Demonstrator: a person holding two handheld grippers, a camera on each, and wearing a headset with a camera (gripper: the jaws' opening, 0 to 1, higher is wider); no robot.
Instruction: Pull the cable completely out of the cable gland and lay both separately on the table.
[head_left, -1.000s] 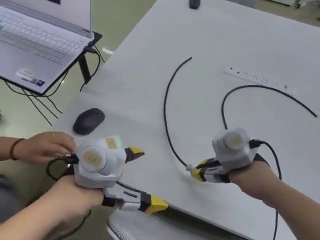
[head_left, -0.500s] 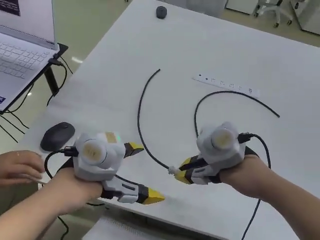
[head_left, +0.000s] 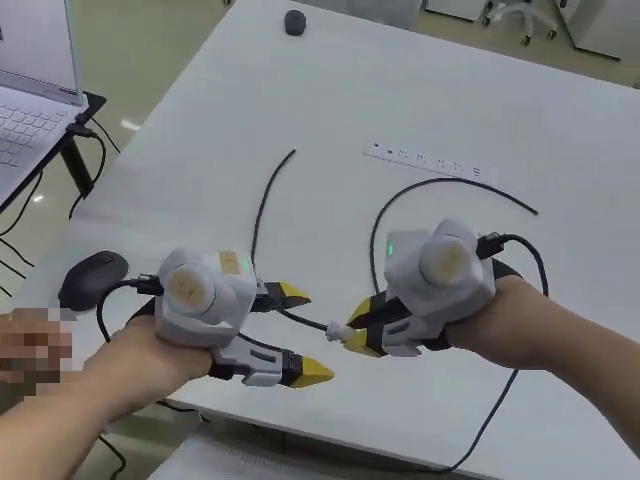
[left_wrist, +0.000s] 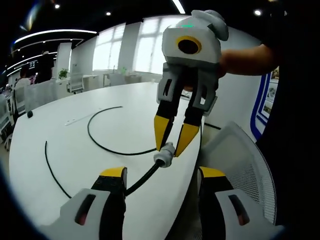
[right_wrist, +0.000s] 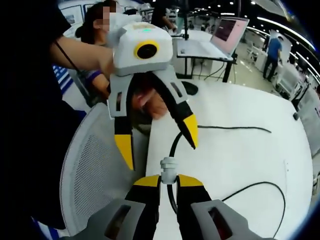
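**Gland** (head_left: 338, 330): white, on the cable end, near the tabletop's (head_left: 330, 90) front edge.
**Held by:** R hand-held gripper (head_left: 352, 333), jaws narrow, pinched on it.
**Cable** (head_left: 262, 205): black, exits gland twd L hand-held gripper (head_left: 309, 335), then curves away across tabletop.
**L jaws:** wide, nothing held, straddling cable just beside gland.
**Axis:** cable next to gland runs approx. along the line btwn grippers.
**Judgement:** L nearer cable; should clamp it, then pull apart along that line.

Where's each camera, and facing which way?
Head view: from the headset, down onto the white table; left hand holding left gripper, right hand holding right gripper.
Left gripper view: along its open jaws, facing the right gripper.
Right gripper view: along jaws shut on the small white cable gland, facing the left gripper.
Shared: gland on thin black cable.
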